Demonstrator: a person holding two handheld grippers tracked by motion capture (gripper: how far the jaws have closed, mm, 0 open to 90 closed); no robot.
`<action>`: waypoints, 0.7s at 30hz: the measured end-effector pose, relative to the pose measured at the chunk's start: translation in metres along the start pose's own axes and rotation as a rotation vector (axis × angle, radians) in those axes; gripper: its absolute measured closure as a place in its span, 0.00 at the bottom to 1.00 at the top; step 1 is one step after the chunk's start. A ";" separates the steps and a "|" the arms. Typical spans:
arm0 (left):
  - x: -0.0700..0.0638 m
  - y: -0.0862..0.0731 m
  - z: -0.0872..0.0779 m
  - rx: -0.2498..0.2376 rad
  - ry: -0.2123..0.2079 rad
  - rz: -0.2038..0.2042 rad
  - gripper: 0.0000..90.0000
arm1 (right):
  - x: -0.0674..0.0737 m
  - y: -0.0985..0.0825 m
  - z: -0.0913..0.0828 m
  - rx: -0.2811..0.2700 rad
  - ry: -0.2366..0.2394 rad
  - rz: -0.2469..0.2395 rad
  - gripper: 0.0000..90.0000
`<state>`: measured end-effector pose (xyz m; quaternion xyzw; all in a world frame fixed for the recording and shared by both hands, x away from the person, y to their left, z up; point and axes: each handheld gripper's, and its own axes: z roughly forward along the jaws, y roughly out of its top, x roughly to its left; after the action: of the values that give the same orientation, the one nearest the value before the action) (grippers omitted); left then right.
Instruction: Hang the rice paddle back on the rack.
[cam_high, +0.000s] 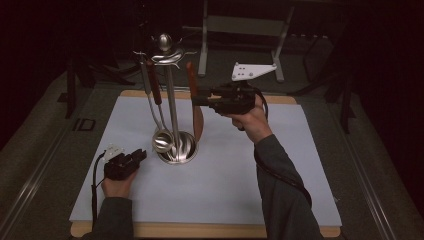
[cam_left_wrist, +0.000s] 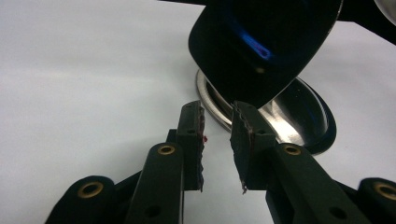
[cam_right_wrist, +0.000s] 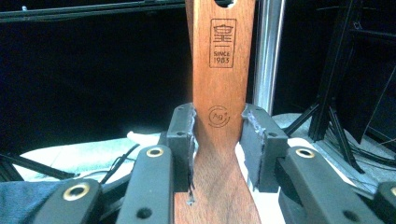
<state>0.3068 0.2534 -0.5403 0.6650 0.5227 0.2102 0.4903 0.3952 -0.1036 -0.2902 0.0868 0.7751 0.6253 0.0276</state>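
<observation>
My right gripper clasps the wooden spatula, not yet hung on the utensil stand; left gripper rests parted, empty.

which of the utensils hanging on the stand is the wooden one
The flat brown wooden spatula on the right side of the steel stand, between the right gripper jaws; the others have shiny metal shafts and bowls.

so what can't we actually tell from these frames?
- Right gripper view: whether the pads press the wooden spatula or merely flank it; its blade is cut off by the bottom edge.
- High view: whether the spatula hangs on the stand hook; dark, too small.
- Left gripper view: the dark shiny utensil overhead, cut off by the top edge.
</observation>
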 end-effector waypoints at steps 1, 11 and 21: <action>0.000 0.000 0.000 0.000 0.000 -0.001 0.82 | 0.000 0.000 0.000 -0.002 0.001 -0.001 0.74; 0.000 0.000 0.000 0.000 -0.001 -0.002 0.82 | 0.002 0.004 0.004 -0.004 0.007 -0.007 0.74; 0.000 0.000 0.000 0.000 -0.002 -0.002 0.82 | 0.002 0.006 0.008 -0.004 0.001 -0.002 0.74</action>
<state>0.3068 0.2536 -0.5403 0.6646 0.5232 0.2090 0.4909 0.3953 -0.0943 -0.2863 0.0859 0.7739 0.6268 0.0280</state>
